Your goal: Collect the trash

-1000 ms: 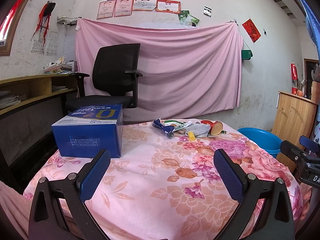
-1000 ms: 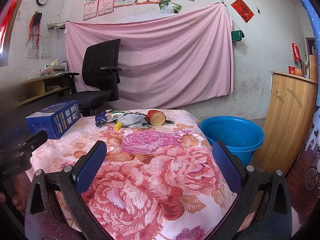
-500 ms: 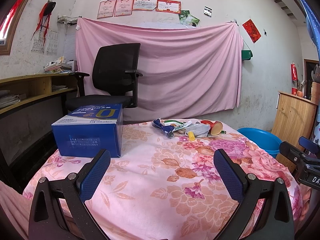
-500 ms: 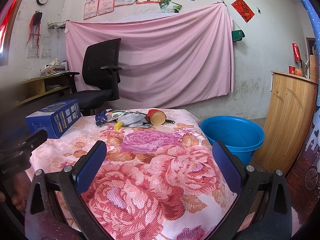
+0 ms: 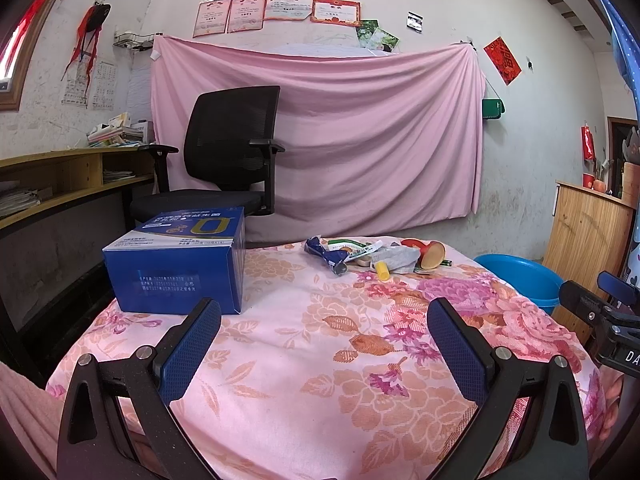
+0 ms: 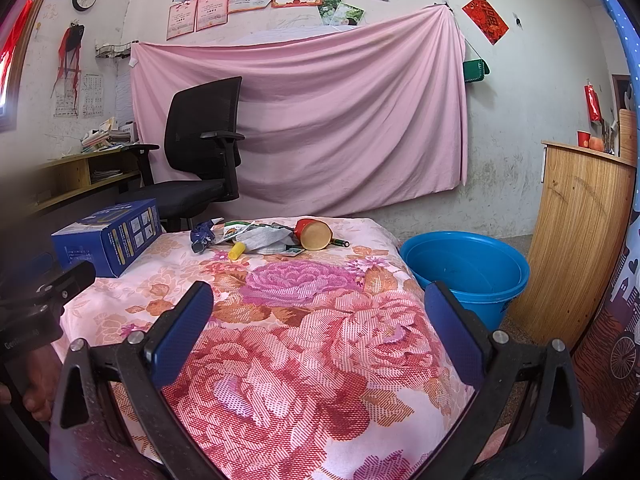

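Left gripper [image 5: 324, 338]: jaws released and spread wide, holding nothing, above the near edge of the floral-covered tabletop [image 5: 304, 360]. Right gripper [image 6: 318, 322]: jaws likewise released and empty, over the tabletop's near right part. The trash pile [image 6: 272, 238] lies at the far edge of the tabletop, well apart from both grippers: a crumpled blue wrapper [image 5: 326, 254], a green-and-white packet [image 5: 352, 246], a grey mask [image 6: 264, 240], a small yellow cylinder [image 6: 237, 251], a tipped red paper cup [image 6: 314, 234] and a battery [image 6: 342, 243]. A blue carton [image 5: 180, 266] stands at the tabletop's left. A blue basin [image 6: 466, 270] sits on the floor just beside the tabletop's right edge.
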`<state>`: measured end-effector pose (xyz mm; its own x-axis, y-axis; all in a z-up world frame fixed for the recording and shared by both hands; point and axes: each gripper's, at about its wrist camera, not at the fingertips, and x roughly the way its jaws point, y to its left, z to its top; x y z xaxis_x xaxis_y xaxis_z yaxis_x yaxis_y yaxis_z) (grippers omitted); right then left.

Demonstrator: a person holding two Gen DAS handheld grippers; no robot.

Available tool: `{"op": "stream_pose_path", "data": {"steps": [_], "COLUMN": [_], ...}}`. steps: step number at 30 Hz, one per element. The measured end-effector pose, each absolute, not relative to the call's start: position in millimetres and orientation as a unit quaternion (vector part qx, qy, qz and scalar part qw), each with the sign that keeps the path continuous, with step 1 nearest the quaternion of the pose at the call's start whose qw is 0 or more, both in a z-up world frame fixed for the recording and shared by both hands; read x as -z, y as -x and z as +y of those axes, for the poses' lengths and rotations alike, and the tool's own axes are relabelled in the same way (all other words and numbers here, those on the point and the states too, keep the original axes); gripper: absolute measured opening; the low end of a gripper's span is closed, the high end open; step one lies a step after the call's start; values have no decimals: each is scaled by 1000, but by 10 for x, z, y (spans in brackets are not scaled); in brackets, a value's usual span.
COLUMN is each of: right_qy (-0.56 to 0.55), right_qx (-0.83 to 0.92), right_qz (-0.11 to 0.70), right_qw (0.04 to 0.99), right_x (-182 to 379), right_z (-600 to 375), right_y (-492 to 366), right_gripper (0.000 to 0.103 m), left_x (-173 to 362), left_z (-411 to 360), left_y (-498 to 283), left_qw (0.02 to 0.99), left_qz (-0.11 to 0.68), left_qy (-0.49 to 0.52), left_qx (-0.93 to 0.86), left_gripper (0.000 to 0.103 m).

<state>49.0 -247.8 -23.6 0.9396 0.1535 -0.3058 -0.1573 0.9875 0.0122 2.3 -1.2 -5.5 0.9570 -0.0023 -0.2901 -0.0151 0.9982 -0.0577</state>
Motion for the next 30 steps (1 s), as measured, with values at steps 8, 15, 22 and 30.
{"op": "stream_pose_path", "data": {"steps": [8, 15, 22, 30], "right_qy": [6, 6, 6, 19], "right_qx": [-79, -79, -80, -76], "right_qz": [155, 155, 159, 143], "right_qw": [985, 985, 984, 987], "right_x": [239, 232, 249, 135], "right_z": [-2500, -2479, -2453, -2505], "right_y": [-514, -502, -488, -492], "right_gripper": [103, 103, 103, 103], "left_x": [55, 53, 72, 25], "left_z": [-13, -12, -13, 9], "left_y": [-23, -23, -28, 1], "left_qw": [989, 989, 989, 990], "left_qz": [147, 147, 147, 141], "left_qy": [30, 30, 30, 30], "left_qx": [-3, -3, -3, -7], "left_gripper": [101, 101, 101, 101]}}
